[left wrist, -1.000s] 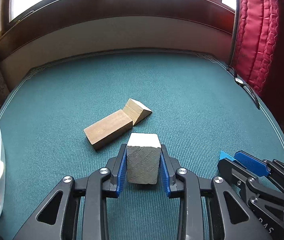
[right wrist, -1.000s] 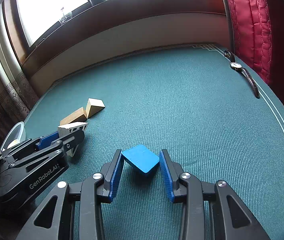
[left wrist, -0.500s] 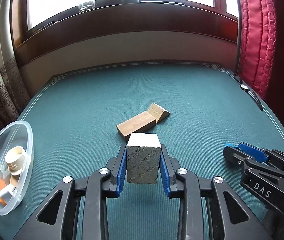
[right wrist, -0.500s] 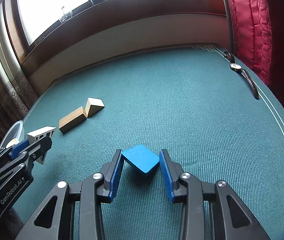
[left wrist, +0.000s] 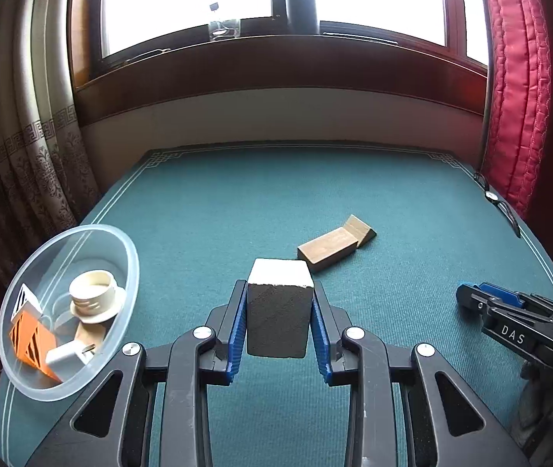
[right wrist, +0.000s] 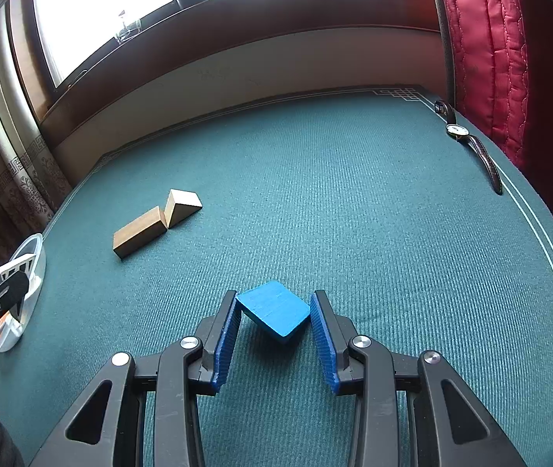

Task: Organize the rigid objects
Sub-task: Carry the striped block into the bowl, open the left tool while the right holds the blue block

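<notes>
A grey block with a white top (left wrist: 279, 313) sits clamped between the blue pads (left wrist: 237, 330) of the left gripper (left wrist: 279, 327), its sides pressed flush against both fingers and its underside lifted clear of the green table mat (left wrist: 237, 210). In the right wrist view the same block shows as a white striped piece (right wrist: 18, 266) at the far left edge, just beside the bowl's rim. The right gripper (right wrist: 274, 330) has its jaws partly apart around a blue block (right wrist: 274, 311), which is turned corner-on; its left corner touches the left pad, while a thin gap seems to remain at the right pad, so whether it is truly gripped cannot be told, nor whether it rests on the mat. To the left of the held grey block stands a clear plastic bowl (left wrist: 128, 272) at the mat's near left corner, holding a cream ring-shaped cap (left wrist: 93, 297), an orange striped piece (left wrist: 27, 340) and a small white plug-like piece (left wrist: 68, 356). Farther out on the mat, a long wooden block (left wrist: 327, 251) lies end to end against a wooden wedge (left wrist: 360, 229), the two touching. A wristwatch (right wrist: 467, 144) with a dark strap lies near the right edge, beside the red curtain (right wrist: 490, 39). Beyond the mat rise a pale wall and a dark-framed window (left wrist: 198, 4).
</notes>
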{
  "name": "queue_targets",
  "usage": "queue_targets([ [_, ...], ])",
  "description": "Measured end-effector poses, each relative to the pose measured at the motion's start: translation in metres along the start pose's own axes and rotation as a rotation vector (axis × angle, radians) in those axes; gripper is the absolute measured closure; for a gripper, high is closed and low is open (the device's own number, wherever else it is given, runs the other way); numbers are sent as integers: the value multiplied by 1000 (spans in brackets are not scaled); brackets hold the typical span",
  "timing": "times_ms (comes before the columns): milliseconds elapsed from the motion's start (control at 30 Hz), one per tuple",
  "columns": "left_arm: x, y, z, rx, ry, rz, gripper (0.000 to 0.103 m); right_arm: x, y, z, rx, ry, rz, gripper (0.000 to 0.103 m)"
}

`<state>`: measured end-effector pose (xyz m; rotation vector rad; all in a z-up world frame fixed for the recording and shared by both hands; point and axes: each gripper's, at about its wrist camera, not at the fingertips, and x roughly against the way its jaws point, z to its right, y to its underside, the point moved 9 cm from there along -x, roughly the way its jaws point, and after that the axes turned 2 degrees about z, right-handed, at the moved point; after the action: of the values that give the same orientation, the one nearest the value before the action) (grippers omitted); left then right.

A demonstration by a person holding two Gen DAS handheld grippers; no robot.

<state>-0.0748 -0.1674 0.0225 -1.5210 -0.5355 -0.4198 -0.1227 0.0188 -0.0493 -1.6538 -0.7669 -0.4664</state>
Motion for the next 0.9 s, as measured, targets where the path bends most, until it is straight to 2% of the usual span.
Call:
queue_targets([
  [167,10,3,-33,32,-44,2,72,2,1,1,1,8,-1,64],
  [533,26,5,-136,143,-182,22,72,-1,-1,-1,17,26,-12,63],
  [900,25,16,-212,225,-273,18,72,-2,-2,-5,50,67,-16,63],
])
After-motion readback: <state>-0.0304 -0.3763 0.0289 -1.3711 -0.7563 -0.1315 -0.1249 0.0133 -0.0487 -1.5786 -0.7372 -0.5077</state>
